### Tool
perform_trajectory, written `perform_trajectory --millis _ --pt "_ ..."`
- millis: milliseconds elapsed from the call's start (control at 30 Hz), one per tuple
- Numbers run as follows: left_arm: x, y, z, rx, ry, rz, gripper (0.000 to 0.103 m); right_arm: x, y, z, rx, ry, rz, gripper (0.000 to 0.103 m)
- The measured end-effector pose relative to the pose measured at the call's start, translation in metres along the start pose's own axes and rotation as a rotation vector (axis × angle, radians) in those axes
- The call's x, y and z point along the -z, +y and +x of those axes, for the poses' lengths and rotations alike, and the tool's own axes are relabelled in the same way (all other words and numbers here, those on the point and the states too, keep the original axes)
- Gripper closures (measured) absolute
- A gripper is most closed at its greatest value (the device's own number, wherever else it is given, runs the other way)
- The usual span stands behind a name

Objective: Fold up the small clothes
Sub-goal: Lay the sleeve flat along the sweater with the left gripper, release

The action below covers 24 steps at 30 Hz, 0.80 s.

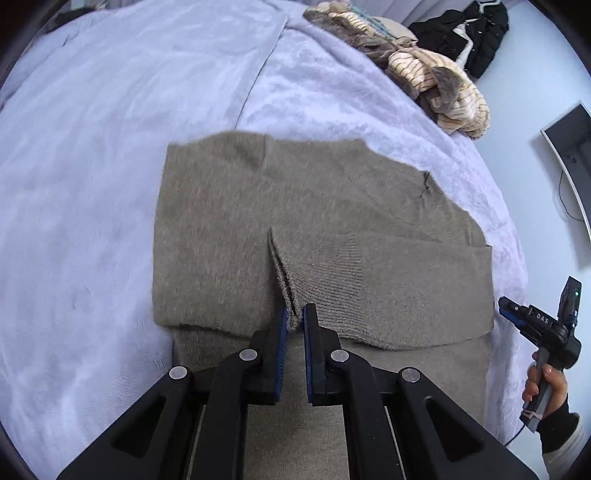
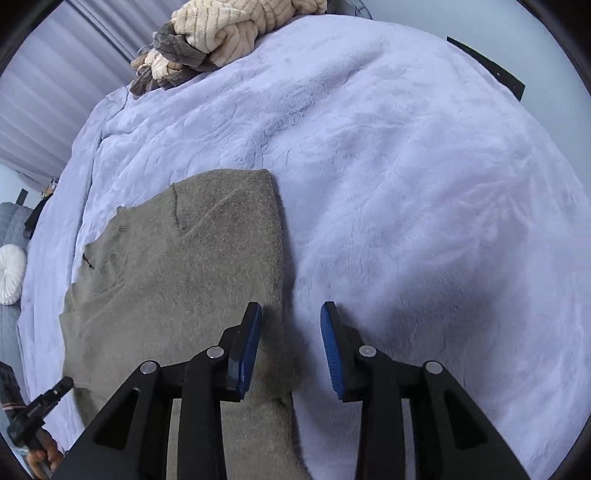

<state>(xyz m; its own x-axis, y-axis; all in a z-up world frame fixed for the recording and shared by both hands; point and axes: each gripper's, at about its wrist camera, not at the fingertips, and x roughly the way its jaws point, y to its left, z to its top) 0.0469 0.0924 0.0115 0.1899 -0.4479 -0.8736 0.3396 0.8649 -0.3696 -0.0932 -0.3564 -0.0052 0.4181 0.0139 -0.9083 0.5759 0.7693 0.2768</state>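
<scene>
1. Pinching a raised ridge of knit between its blue pads, the left gripper (image 1: 294, 314) is seen nearly closed on the ribbed cuff of a grey-brown sweater (image 1: 295, 229); how much fabric is caught cannot be made out behind the fingers.
2. The right gripper (image 2: 290, 314) is held wide apart above the sweater's folded side edge, with nothing between its blue pads (image 2: 328, 347); one finger is over knit, the other over the blanket.
3. In the left wrist view, the right gripper is also seen at the frame's right edge, held in a hand (image 1: 543, 387) in a dark sleeve, partly cut off.
4. The sweater is laid flat on a pale lilac plush blanket (image 1: 92, 184), with a sleeve folded across the body; its lower part is hidden beneath the black gripper frames.
5. Farther off, a crumpled heap of cream striped and grey fleece clothing (image 2: 229, 33) is seen at the blanket's far edge.
6. A black jacket (image 1: 461, 33) lies beyond, partly cut off.
</scene>
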Motion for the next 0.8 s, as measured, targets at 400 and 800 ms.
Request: perform_trajectory --millis 400,800 --pt "0.006 0.005 0.004 -0.054 0.041 -0.032 0.095 0.036 0.041 0.003 -0.036 0.051 -0.097 0.067" --pt "0.002 -0.013 0.03 -0.114 0.041 0.052 0.095 0.036 0.048 0.014 -0.012 0.059 -0.11 0.067"
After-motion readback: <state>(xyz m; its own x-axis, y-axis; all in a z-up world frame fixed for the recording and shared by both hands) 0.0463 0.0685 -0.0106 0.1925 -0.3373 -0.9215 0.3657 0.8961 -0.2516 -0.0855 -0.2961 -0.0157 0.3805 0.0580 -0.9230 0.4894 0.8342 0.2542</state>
